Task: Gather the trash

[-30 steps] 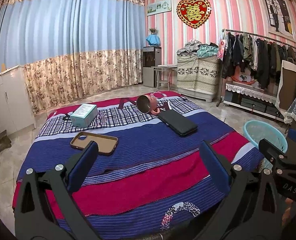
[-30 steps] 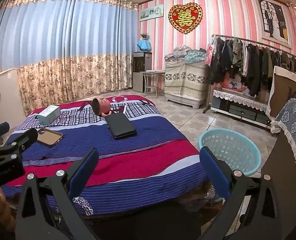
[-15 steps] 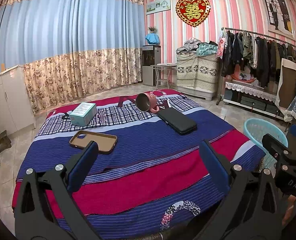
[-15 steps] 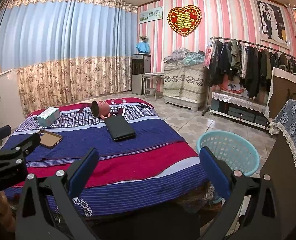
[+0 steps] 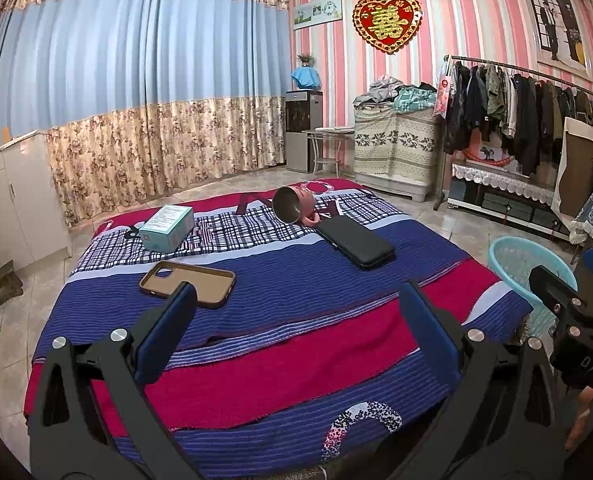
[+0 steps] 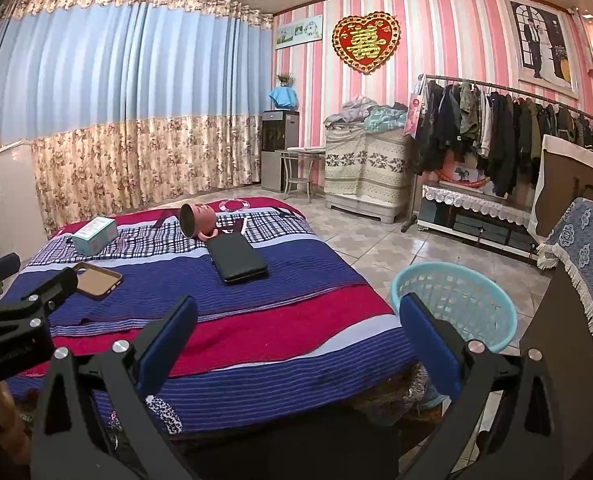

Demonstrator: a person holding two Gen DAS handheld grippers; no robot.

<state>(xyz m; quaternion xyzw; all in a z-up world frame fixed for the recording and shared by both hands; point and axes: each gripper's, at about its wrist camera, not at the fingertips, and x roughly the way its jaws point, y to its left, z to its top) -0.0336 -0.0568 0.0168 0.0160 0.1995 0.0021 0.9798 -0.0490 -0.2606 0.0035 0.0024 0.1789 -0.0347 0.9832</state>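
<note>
A low bed (image 5: 280,344) (image 6: 256,336) under a striped blue and red blanket carries four items: a teal carton (image 5: 167,227) (image 6: 95,235), a brown phone case (image 5: 187,282) (image 6: 96,280), a pink mug (image 5: 292,210) (image 6: 197,221) lying on its side, and a black flat case (image 5: 354,241) (image 6: 236,258). A light-blue mesh basket (image 5: 530,270) (image 6: 454,304) stands on the floor at the bed's right. My left gripper (image 5: 292,304) is open above the bed's near edge, empty. My right gripper (image 6: 294,316) is open too, near the bed's right corner beside the basket.
White cabinets (image 5: 12,204) line the left wall and curtains (image 5: 136,100) hang behind the bed. A clothes rack (image 6: 508,128), a covered chest (image 6: 366,168), a water dispenser (image 6: 278,148) and a draped chair (image 6: 584,252) stand on the right. Tiled floor (image 6: 376,240) separates bed and rack.
Both views have pulled back and risen slightly, so the bed items sit a little lower and farther. Both grippers stay open and empty.
</note>
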